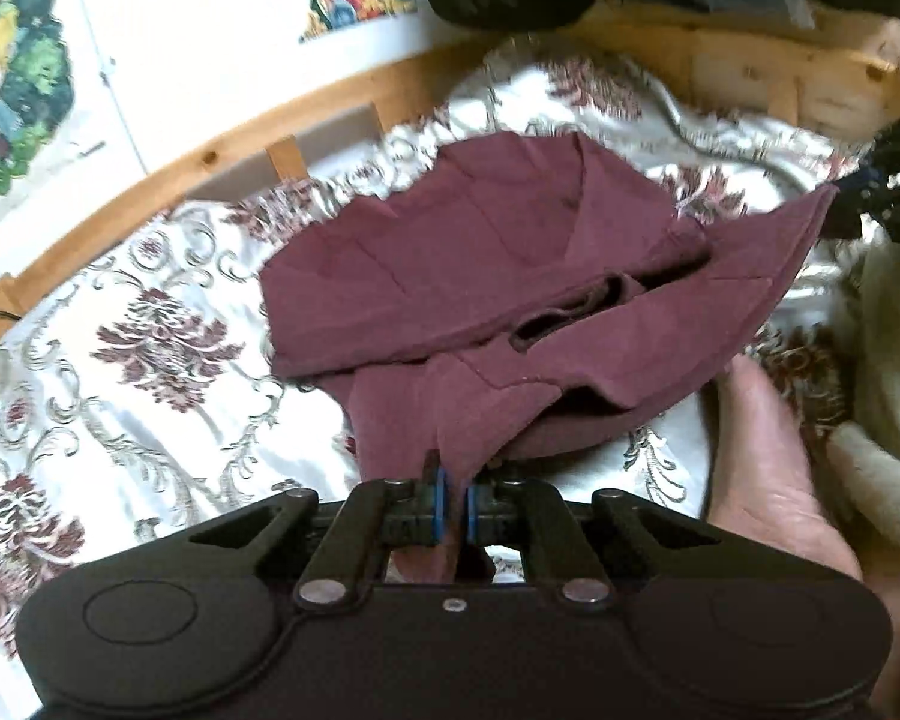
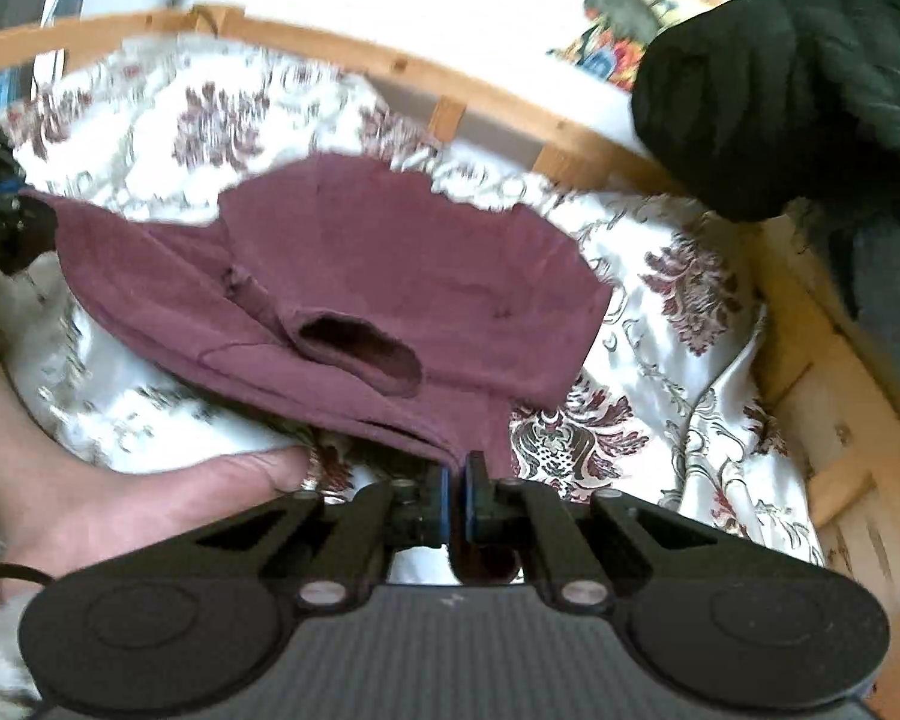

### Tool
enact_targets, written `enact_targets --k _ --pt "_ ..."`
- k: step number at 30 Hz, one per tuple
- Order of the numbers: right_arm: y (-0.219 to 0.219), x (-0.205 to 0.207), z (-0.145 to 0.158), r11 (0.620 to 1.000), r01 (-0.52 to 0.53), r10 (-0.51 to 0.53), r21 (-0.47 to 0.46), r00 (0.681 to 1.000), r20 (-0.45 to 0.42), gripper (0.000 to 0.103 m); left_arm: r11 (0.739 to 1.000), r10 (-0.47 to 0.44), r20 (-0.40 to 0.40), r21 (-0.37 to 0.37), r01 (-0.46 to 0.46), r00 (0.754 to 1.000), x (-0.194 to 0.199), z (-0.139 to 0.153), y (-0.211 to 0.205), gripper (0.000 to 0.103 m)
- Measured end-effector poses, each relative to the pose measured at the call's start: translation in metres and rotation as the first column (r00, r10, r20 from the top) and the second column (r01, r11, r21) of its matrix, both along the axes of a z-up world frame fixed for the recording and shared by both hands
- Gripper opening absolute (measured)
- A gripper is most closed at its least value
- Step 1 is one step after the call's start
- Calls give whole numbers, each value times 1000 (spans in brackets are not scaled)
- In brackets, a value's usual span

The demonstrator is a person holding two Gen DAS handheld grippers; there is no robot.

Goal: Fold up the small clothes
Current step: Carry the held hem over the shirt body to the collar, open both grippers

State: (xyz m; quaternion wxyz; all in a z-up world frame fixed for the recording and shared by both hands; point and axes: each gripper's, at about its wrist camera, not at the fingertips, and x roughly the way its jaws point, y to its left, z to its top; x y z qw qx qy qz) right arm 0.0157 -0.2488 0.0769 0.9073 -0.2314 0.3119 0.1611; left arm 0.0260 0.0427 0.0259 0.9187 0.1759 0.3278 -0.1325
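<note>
A small maroon garment [image 1: 480, 276] is lifted at its near edge over the floral bedspread [image 1: 120, 330], its far part still resting on it. My left gripper [image 1: 455, 504] is shut on the near left corner of the cloth. At the right edge of the same view, my right gripper [image 1: 870, 192] pinches the other corner. In the right wrist view the garment [image 2: 390, 264] shows an open sleeve hole [image 2: 360, 348]; my right gripper [image 2: 457, 498] is shut on its hem, and the left gripper [image 2: 6, 210] holds the far left tip.
A person's bare foot [image 1: 768, 468] lies on the bed just beside the garment, also the foot [image 2: 150, 498]. A wooden bed rail [image 1: 210, 156] curves behind. A black garment [image 2: 780, 90] hangs over the rail's corner. Cream fleece [image 1: 894, 360] is at the right.
</note>
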Motion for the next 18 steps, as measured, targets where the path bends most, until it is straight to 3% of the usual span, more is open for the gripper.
enact_targets --k 10,13,18 --pt "-1 -73 63 997 -37 30 73 995 99 5 997 30 87 -77 -23 996 -69 53 21 6" --pt "4 -67 68 997 -35 26 70 991 128 5 993 50 98 -107 -40 994 -57 62 22 6" --pt "12 -24 58 997 21 -35 73 980 196 6 994 79 139 -88 -68 987 -8 69 19 7"
